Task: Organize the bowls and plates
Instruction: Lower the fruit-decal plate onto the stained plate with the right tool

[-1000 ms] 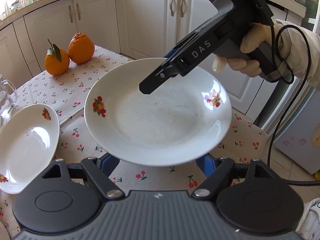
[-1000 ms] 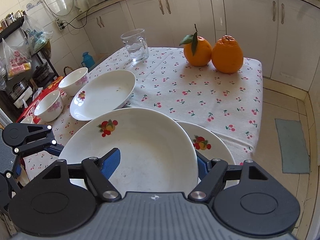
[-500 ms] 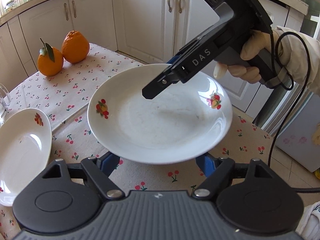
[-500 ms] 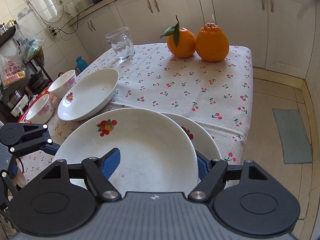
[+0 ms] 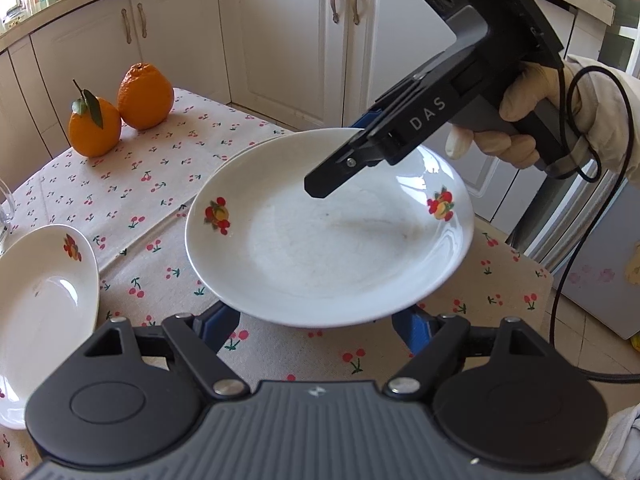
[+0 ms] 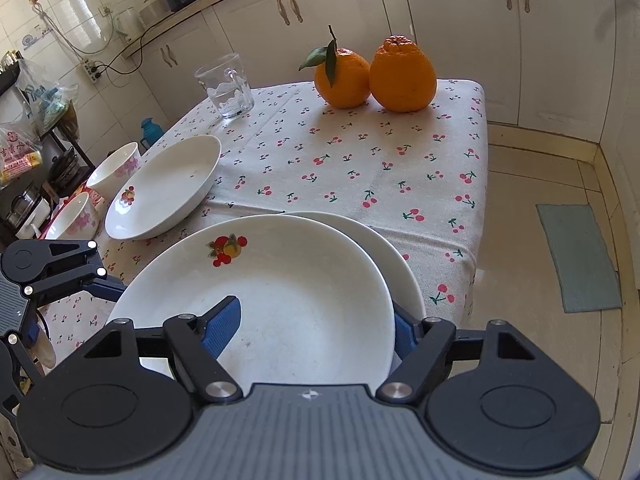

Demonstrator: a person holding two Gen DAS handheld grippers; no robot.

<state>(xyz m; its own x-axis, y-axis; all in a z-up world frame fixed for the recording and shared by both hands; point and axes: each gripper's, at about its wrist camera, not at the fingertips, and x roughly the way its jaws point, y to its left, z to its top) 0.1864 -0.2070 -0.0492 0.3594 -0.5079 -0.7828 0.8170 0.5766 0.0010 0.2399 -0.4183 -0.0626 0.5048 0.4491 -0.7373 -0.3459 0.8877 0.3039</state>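
A white plate with fruit prints point(image 5: 328, 240) hangs above the cherry-print tablecloth. My right gripper point(image 6: 316, 324) is shut on its rim, one blue pad point(image 6: 222, 326) inside the plate point(image 6: 272, 304); it also shows in the left wrist view point(image 5: 360, 148). My left gripper point(image 5: 316, 322) sits under the plate's near edge with its jaws wide apart, not touching it; in the right wrist view it shows at the left point(image 6: 60, 268). A second plate point(image 6: 400, 256) lies right under the held one. A third plate point(image 6: 164, 188) lies further left point(image 5: 44, 312).
Two flowered bowls point(image 6: 116, 168) point(image 6: 76, 216) stand at the table's left edge. A glass mug point(image 6: 226, 86) and two oranges point(image 6: 374, 74) stand at the far end. White cabinets point(image 5: 280, 32) surround the table. A floor mat point(image 6: 578, 256) lies on the right.
The held plate has moved over the plate below it, now covering most of it. The left gripper has stayed open beneath its edge.
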